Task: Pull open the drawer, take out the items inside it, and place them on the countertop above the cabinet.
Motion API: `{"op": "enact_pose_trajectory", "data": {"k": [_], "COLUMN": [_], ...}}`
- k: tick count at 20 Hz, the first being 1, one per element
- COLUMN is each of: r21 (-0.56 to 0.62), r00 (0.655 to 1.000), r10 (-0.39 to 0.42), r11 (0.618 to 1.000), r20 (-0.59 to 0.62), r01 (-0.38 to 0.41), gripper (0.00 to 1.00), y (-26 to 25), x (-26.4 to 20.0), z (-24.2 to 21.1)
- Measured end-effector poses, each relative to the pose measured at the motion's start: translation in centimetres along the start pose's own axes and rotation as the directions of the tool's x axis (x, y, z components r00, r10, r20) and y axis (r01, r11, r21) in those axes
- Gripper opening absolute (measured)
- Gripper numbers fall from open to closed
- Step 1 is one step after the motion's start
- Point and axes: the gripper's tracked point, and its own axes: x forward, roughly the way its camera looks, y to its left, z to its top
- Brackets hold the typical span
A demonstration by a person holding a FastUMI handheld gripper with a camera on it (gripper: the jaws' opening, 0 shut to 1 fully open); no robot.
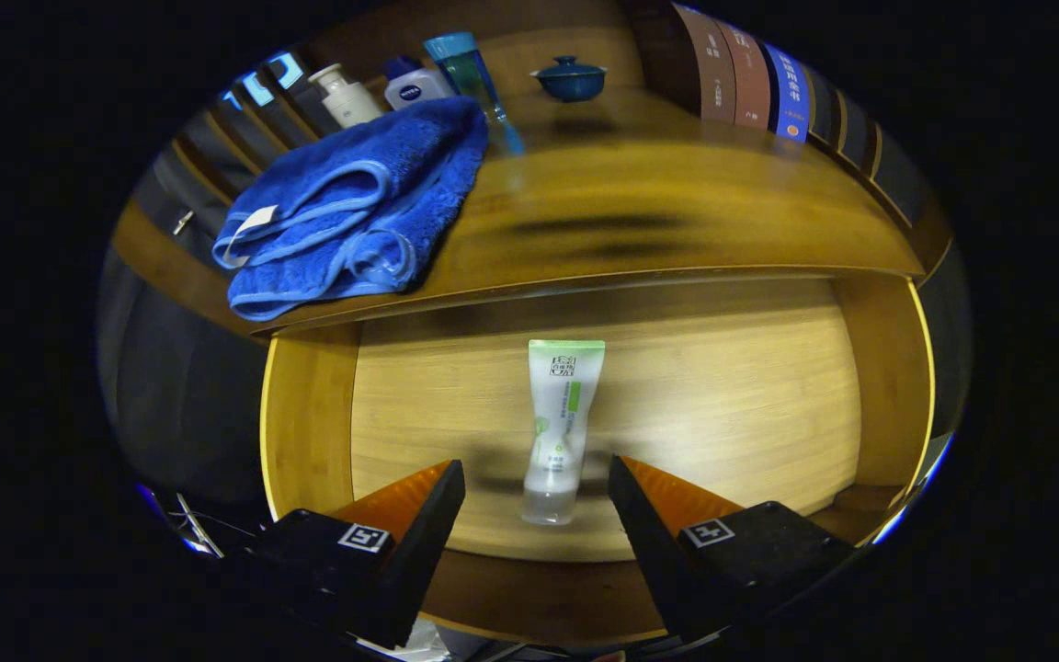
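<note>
The wooden drawer (309, 414) stands pulled open below the countertop (677, 211). A white tube with a green end and a clear cap (559, 428) lies on the drawer floor, cap end toward me. My gripper (537, 473) hovers above the drawer, open, with the tube's cap end in the gap between the two fingers; neither finger touches it. A folded blue towel (355, 211) lies on the countertop above the drawer's left side.
At the back of the countertop stand a cream pump bottle (347, 97), a small white and blue bottle (415, 87), a teal glass (470, 69) and a blue lidded bowl (571, 78). Books (750, 78) line the back right. Bare countertop lies right of the towel.
</note>
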Motion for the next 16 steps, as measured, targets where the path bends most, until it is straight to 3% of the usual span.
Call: {"op": "enact_pose_trajectory", "data": {"k": [4, 7, 10, 16], "r21": [-0.047, -0.034, -0.039, -0.089], "r00": [0.999, 0.996, 0.99, 0.982], "r10": [-0.035, -0.067, -0.094, -0.125], "r11": [0.998, 0.997, 0.995, 0.99], "r20": [-0.035, -0.063, -0.104, -0.138], "r01": [0.034, 0.065, 0.09, 0.113], "gripper": [0.99, 0.82, 0.82, 0.49], "y": [0.1, -0.4, -0.9, -2.3], "x": [2.0, 3.6, 5.1, 5.2], "z": [0.0, -0.4, -1.3, -1.1]}}
